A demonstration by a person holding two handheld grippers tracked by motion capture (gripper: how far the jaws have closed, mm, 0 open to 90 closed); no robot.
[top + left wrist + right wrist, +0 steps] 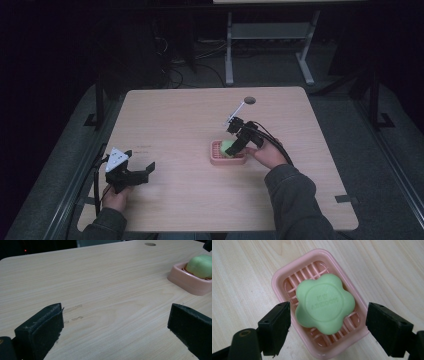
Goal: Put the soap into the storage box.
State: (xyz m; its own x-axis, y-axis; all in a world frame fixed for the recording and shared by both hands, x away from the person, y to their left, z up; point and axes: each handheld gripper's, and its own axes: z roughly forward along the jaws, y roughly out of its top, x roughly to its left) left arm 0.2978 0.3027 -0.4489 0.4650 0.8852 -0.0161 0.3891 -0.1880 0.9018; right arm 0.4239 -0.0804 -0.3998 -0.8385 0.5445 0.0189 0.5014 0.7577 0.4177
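A green flower-shaped soap (325, 303) lies in a pink slatted soap dish (279, 280) on the wooden table. My right gripper (328, 327) hovers just above it, open, one jaw on each side of the soap and neither touching it. In the high view the right gripper (234, 146) points down at the pink dish (216, 159) near the table's middle. My left gripper (145, 170) rests low at the front left, open and holding nothing. The left gripper view shows the soap (200, 266) and the dish (190, 283) far off at the right.
A round cable hole (249, 100) sits near the table's far edge. A thin white rod (235, 111) sticks up from the right gripper. Beyond the table stand a grey table frame (270, 35) and cables on the dark floor.
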